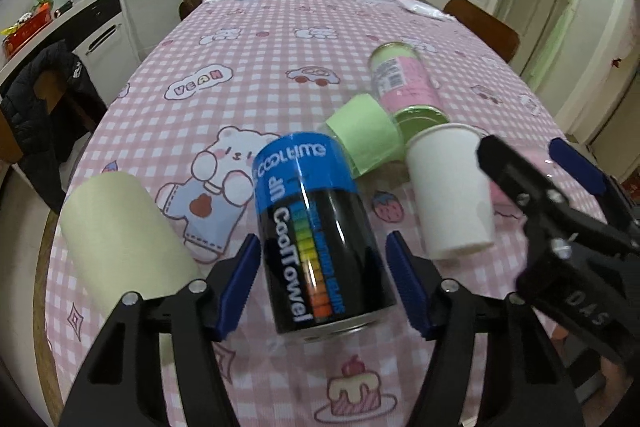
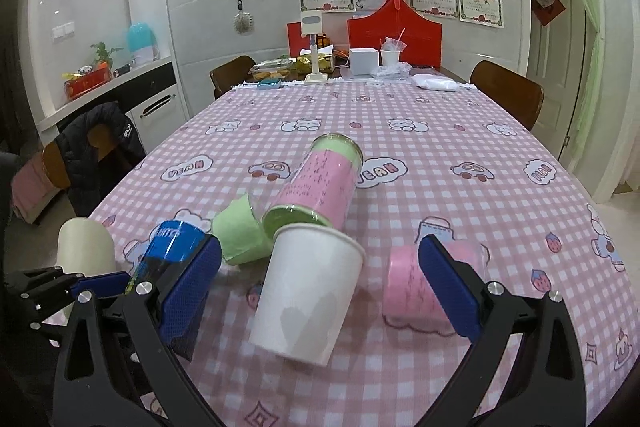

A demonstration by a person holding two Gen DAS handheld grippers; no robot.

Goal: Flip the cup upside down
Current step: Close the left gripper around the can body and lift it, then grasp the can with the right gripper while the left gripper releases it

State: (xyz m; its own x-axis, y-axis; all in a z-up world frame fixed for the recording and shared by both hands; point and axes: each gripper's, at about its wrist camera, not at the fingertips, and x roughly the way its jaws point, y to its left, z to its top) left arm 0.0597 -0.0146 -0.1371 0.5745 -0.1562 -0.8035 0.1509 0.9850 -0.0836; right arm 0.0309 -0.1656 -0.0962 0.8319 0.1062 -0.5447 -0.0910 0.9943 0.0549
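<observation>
A white paper cup [image 2: 308, 287] stands tilted on the pink checked tablecloth, mouth up and leaning away; it also shows in the left wrist view [image 1: 452, 191]. My right gripper [image 2: 320, 287] is open, its blue pads on either side of the cup and apart from it. My left gripper [image 1: 324, 283] is open around a black and blue CoolTowel can [image 1: 320, 239] that lies on the cloth, pads not touching it. The right gripper's black body [image 1: 560, 227] shows at the right of the left wrist view.
A pink and green can [image 2: 320, 187] lies behind the cup, with a green roll [image 2: 240, 231] to its left. A pink roll [image 2: 416, 291] lies right of the cup. A cream cylinder [image 1: 116, 235] lies at the left. Chairs and clutter stand at the table's far end.
</observation>
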